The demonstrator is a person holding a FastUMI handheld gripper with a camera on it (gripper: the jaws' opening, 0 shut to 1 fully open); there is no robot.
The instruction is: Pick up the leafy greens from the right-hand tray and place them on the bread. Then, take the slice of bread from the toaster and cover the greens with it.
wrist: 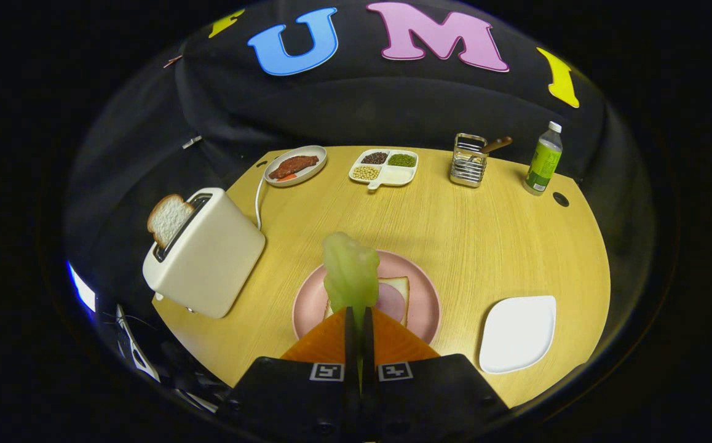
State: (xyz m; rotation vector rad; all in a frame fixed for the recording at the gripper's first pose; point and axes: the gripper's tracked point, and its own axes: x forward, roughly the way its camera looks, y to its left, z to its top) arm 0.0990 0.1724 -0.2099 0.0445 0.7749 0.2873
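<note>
My gripper is shut on a pale green leafy piece, which sticks out forward from between the fingers. It hangs over the pink plate, where a slice of bread topped with a pink slice of ham lies just ahead of the fingers. The white right-hand tray sits bare to the right of the plate. To the left stands a cream toaster with a slice of bread poking out of its slot.
At the back of the yellow wooden table are an oval plate with meat, a divided dish of beans, a wire utensil holder and a green bottle. The toaster's cord runs behind it.
</note>
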